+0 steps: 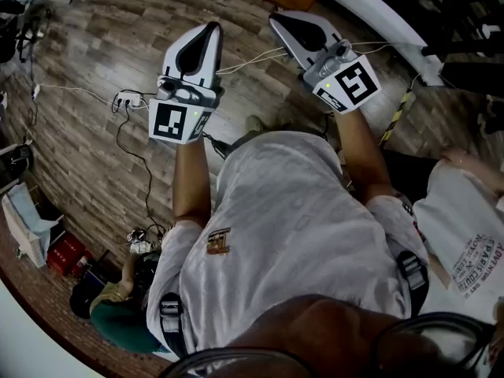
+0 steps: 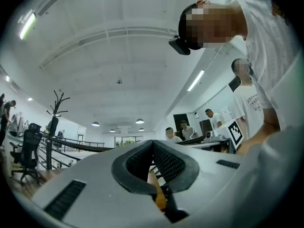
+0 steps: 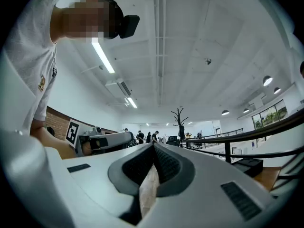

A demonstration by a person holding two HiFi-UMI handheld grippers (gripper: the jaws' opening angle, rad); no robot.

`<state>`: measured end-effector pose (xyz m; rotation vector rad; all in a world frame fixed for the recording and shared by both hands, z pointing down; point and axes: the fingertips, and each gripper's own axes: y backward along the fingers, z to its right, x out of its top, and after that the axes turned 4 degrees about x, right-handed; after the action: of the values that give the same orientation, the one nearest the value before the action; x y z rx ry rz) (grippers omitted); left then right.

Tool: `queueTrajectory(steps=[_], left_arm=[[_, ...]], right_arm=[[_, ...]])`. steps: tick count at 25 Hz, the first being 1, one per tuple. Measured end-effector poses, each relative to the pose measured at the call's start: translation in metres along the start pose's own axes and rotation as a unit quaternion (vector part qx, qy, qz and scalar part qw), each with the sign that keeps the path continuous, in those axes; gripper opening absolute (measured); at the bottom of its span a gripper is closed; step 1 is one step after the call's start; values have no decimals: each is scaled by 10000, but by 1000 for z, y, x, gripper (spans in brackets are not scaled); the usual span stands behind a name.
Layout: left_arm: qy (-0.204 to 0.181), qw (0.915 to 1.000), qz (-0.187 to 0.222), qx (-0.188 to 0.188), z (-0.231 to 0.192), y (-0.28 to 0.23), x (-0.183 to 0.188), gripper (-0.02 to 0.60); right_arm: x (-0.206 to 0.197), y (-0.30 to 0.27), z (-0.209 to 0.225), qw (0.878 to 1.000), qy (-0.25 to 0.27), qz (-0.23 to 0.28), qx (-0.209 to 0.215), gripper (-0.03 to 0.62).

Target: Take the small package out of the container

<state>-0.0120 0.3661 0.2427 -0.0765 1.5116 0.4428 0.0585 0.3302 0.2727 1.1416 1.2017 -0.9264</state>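
The wooden floor (image 1: 87, 140) filled most of the head view, and no container or small package appeared on it or in either gripper view, so the task's thing could not be located. In my judgement this was the chief risk: any reach begun from here would be made blind. A second person (image 1: 465, 211) stood close at the wearer's four o'clock and might be struck if the right arm swung wide. The left gripper (image 1: 211, 27), at eleven o'clock, had its jaws fully together with nothing between them, as its own view confirmed (image 2: 153, 142). The right gripper (image 1: 276, 17), at one o'clock, was likewise closed and empty (image 3: 153, 147). Both pointed outward and slightly up, away from the floor. Each would have to be opened before a grasp; otherwise it would probably only push the package aside. Loose cables (image 1: 130, 156) ran from a power strip (image 1: 126, 99) at ten o'clock, a likely trip or snag point if the wearer stepped forward. The only holders seen were a white bag (image 1: 27, 223) and a red box (image 1: 64, 252) at eight o'clock; their contents could not be made out.
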Motion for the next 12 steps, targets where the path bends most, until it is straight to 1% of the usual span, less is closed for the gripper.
queueTrajectory(steps=[6, 12], left_arm=[[-18, 10000, -37, 71, -8, -12, -2, 18], [-95, 9999, -29, 114, -9, -38, -6, 18]], right_arm=[[2, 3, 18, 9999, -95, 78, -55, 31], [2, 15, 52, 9998, -89, 137, -147, 31]])
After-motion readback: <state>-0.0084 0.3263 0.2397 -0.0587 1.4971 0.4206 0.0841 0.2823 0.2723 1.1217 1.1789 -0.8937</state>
